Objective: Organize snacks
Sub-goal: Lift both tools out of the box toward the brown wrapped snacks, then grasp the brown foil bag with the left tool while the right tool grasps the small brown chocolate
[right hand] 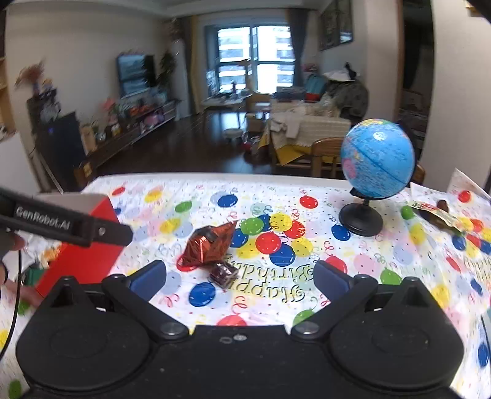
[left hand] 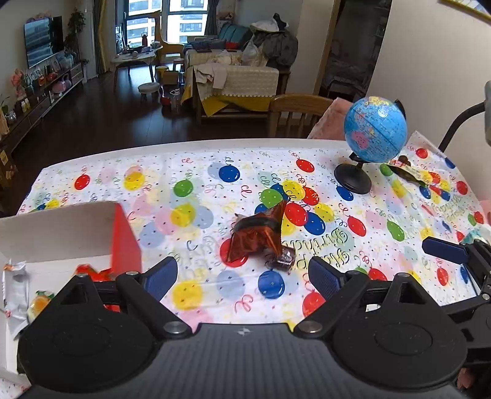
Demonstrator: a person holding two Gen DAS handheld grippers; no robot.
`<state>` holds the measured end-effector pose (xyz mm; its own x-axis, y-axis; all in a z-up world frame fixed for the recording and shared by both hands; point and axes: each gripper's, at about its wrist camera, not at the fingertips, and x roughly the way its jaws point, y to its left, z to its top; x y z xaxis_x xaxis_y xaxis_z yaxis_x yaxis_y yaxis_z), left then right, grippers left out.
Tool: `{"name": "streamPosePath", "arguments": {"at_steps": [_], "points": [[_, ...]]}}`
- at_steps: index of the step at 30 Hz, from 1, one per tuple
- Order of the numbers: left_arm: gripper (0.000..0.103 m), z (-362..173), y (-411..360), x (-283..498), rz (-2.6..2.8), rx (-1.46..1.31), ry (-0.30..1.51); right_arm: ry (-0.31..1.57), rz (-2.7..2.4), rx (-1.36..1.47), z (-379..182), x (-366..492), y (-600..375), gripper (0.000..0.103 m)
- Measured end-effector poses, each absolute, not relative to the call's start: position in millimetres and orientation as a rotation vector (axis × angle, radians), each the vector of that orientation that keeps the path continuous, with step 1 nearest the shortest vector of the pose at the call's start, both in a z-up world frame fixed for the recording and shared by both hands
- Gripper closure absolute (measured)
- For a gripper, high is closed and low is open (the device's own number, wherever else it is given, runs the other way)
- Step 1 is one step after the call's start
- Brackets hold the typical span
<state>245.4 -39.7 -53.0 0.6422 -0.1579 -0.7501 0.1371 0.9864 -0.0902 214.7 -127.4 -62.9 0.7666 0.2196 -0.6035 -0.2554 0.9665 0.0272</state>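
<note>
balloon tablecloth (left hand: pixel 214 172), snack (left hand: pixel 257 236) ahead of fingers (left hand: pixel 161 276)

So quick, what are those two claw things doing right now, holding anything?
Left gripper: open, holding nothing.
Right gripper: open, holding nothing.

The room is a living room with a dark wood floor (left hand: pixel 101 110). A big window (left hand: pixel 165 18) at the far end lets in daylight. A TV (left hand: pixel 43 40) hangs on the white wall on the left, above a long low cabinet (left hand: pixel 46 92). A sofa (left hand: pixel 242 76) piled with clothes stands in the middle. A wooden chair (left hand: pixel 294 113) sits behind the worktop (left hand: pixel 184 142).
</note>
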Motion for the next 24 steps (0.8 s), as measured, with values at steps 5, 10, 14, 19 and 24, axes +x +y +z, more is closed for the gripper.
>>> {"name": "streamPosePath", "arguments": {"at_steps": [5,10,14,19,24], "points": [[0.010,-64.0,-59.1,267.2,-0.145,0.010,0.875,0.683,0.317,-0.099,-75.3,238.7,-133.3,0.001],[0.010,-78.7,-74.1,294.8,-0.161,0.055,0.905,0.733,0.379,-0.112,-91.8,259.0,-130.5,0.004],[0.010,-96.0,-81.4,318.9,-0.172,0.085,0.957,0.768,0.424,-0.122,-107.5,274.1,-123.6,0.008],[0.010,-115.2,-89.2,342.9,-0.204,0.114,1.014,0.810,0.464,-0.114,-128.4,290.3,-116.6,0.013],[0.010,-126.9,-99.8,365.9,-0.218,0.125,1.042,0.821,0.488,-0.119,-143.7,306.8,-110.0,0.019]]}}
